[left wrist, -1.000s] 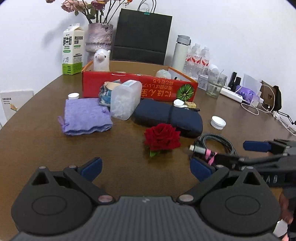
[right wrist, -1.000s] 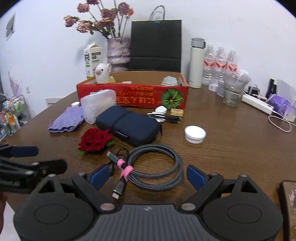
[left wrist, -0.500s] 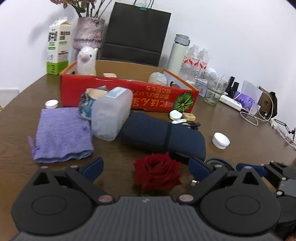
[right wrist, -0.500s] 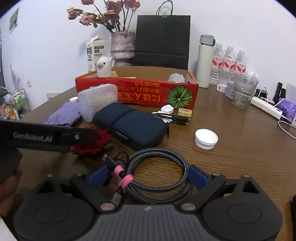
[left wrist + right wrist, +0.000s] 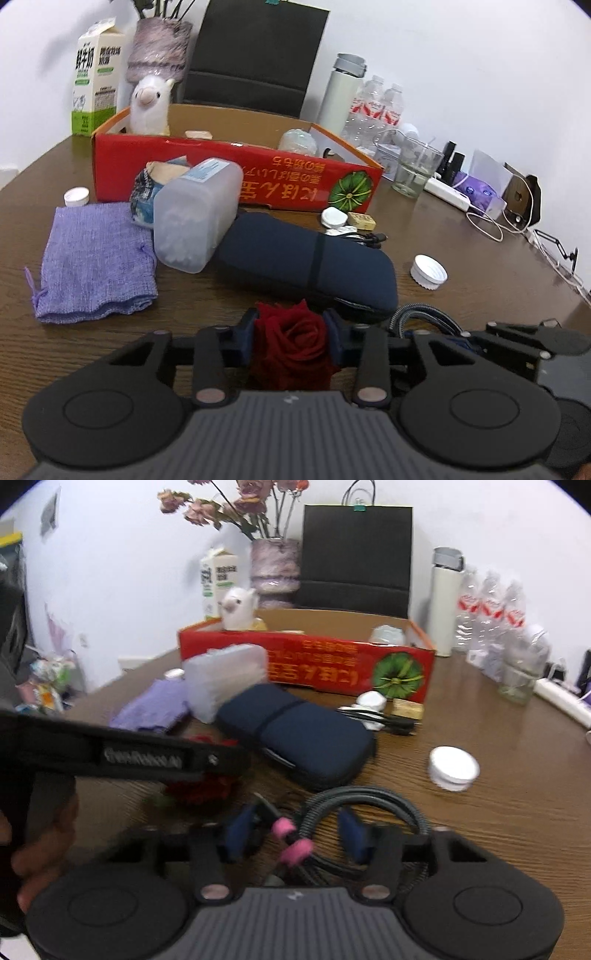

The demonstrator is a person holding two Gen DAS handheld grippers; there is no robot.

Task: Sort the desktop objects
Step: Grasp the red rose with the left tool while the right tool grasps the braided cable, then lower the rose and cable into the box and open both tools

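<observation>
Left gripper (image 5: 290,334), lower centre of its view, jaws closing, pads pressing red rose (image 5: 290,341) at bloom sides. Rose likely light, soft, crushable; gentle squeeze at bloom base safer.

Right gripper (image 5: 295,832), lower centre of its view, jaws closing around coiled braided cable (image 5: 365,805) at pink ties (image 5: 295,851); pads not yet pressing. Cable floppy, loops may sag.

Navy pouch (image 5: 306,258) just behind both. Red cardboard box (image 5: 236,177) upper centre, open top; path over pouch looks free.

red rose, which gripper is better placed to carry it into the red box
Left. The left gripper has the red rose between its closing jaws, facing the red box. The right gripper is closing around the coiled cable.
</observation>
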